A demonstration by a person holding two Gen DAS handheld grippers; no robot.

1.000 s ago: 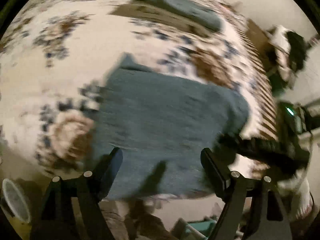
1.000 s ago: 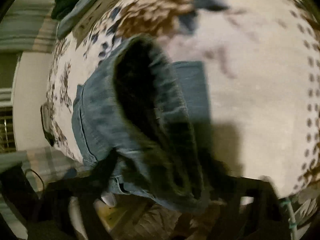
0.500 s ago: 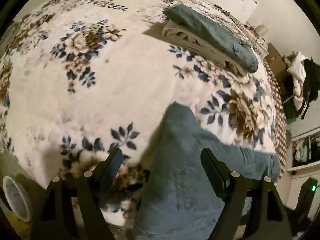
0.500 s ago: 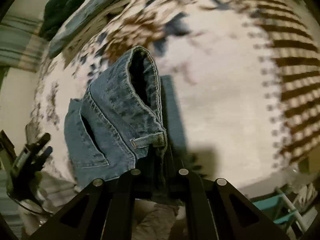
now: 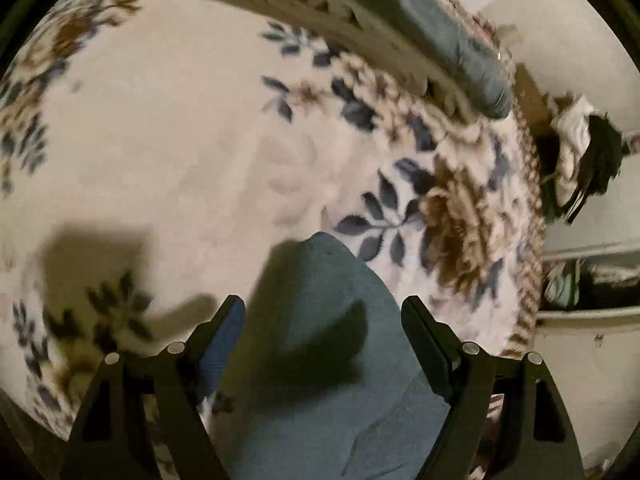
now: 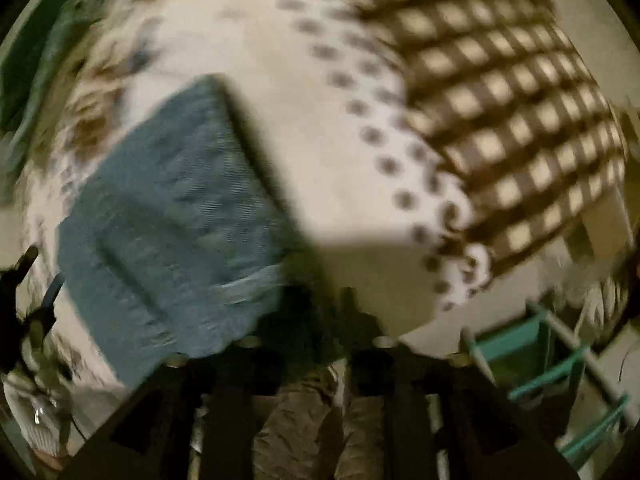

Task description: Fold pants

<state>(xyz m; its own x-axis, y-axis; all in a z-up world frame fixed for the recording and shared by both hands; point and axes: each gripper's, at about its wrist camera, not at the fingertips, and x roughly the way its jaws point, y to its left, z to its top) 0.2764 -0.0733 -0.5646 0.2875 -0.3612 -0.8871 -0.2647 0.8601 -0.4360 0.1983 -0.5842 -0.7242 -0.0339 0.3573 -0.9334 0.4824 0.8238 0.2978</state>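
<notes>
The left black two-finger gripper [image 5: 324, 312] is standing wide open above the bed, and its fingers are gripping nothing. Between and under the two fingers the blue denim pants [image 5: 320, 360] are lying on the cream plush blanket with blue and brown flowers [image 5: 168, 128]. One rounded end of the denim is pointing away from the gripper, and a dark shadow is falling across the cloth. Farther away on the blanket, near the far edge, a folded stack of cream and grey-blue clothes [image 5: 420, 40] is resting, well apart from the pants. Beyond the bed, at the right side, a heap of white and dark clothing [image 5: 588, 152] is hanging or lying; it is too blurred to tell which.

The right black two-finger gripper [image 6: 316, 320] is much blurred. Its fingers are appearing close together at the edge of the denim, but I cannot tell whether they are pinching the cloth. In this view the pants [image 6: 168, 216] are lying to the left of the gripper on the blanket [image 6: 320, 120], whose border is showing brown dots and a brown check pattern. A teal frame [image 6: 532, 352] is standing below the bed edge.
</notes>
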